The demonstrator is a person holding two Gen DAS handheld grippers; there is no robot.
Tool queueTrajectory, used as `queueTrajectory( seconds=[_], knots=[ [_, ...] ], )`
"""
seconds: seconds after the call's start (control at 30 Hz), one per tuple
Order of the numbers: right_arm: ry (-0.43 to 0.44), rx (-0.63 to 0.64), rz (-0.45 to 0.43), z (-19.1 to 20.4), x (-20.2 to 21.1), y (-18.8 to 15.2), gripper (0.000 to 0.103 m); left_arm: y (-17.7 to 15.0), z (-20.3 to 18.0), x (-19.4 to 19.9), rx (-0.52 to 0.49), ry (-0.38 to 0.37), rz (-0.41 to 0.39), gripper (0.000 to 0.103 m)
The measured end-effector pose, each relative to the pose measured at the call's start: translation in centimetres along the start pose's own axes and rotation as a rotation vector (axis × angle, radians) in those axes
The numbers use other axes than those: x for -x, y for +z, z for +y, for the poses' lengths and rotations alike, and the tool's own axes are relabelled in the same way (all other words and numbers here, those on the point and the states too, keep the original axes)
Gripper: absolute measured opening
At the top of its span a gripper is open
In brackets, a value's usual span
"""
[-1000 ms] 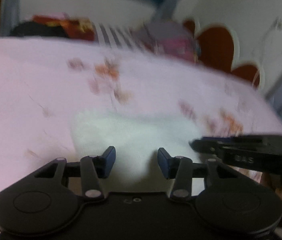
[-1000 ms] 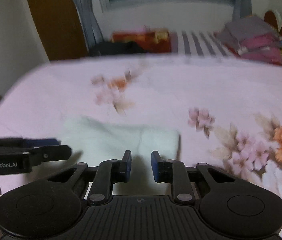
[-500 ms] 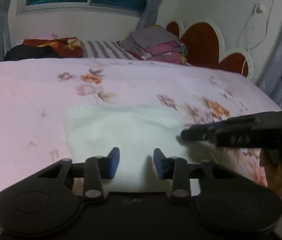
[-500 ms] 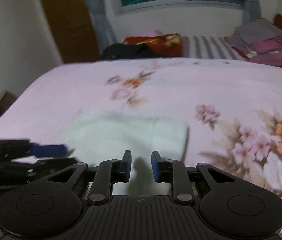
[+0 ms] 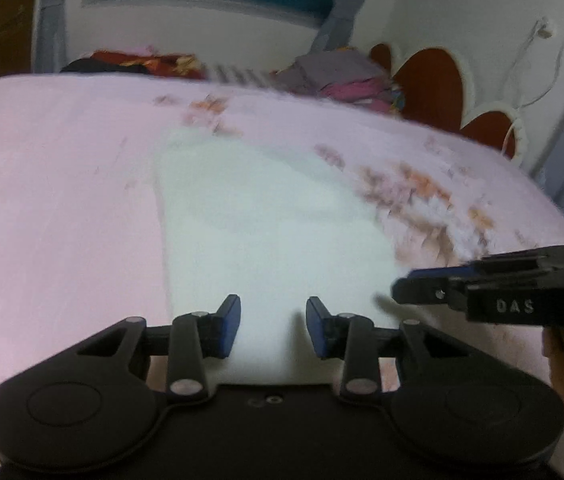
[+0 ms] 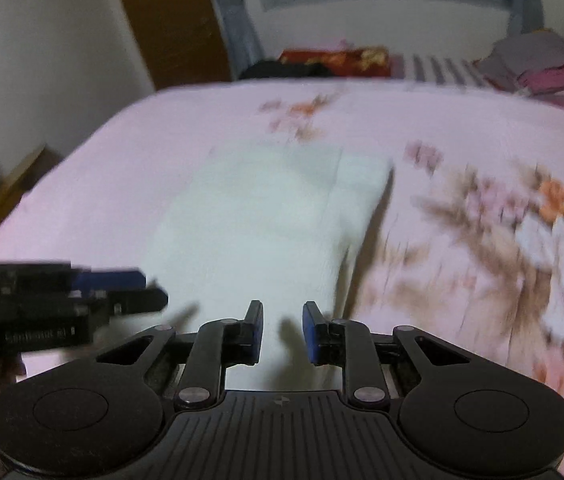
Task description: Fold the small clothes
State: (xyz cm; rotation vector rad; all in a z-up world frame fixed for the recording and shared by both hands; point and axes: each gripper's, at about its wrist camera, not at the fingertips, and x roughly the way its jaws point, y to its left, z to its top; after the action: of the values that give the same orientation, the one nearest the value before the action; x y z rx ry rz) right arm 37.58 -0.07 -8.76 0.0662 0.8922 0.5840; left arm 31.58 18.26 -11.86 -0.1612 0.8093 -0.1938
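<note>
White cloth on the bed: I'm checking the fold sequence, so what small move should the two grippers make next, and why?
Probably lower both onto the near edge and pinch it. The white cloth lies flat on the pink floral bedsheet, the left gripper and right gripper both hover over that edge, jaws apart with nothing between them, so neither has a grip yet.

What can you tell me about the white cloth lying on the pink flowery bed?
The white cloth is a small, soft-looking piece of fabric, pale and plain with no pattern. It lies flat on the pink flowery bed sheet, in a roughly rectangular folded shape with a seam or fold line running along it. The picture is blurred, so finer details are unclear. Nothing grips it, and both grippers are at its near edge.
</note>
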Motion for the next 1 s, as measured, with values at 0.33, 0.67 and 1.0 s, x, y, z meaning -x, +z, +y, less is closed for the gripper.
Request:
queueTrajectory(
  seconds=[0.33,0.67,1.0],
  knots=[
    [-0.010,-0.046,-0.038,0.3,4.3,-3.5,0.023,-2.1,-2.2,5.3,0.001,0.106,-0.033,0.034],
    [-0.100,-0.030,-0.200,3.2,16.2,-6.9,0.023,-5.5,-8.3,14.5,-0.036,0.171,-0.152,0.057],
    [-0.164,-0.062,-0.271,4.9,22.8,-11.6,0.103,-9.0,-12.5,20.9,-0.043,0.260,-0.266,0.103]
  ],
)
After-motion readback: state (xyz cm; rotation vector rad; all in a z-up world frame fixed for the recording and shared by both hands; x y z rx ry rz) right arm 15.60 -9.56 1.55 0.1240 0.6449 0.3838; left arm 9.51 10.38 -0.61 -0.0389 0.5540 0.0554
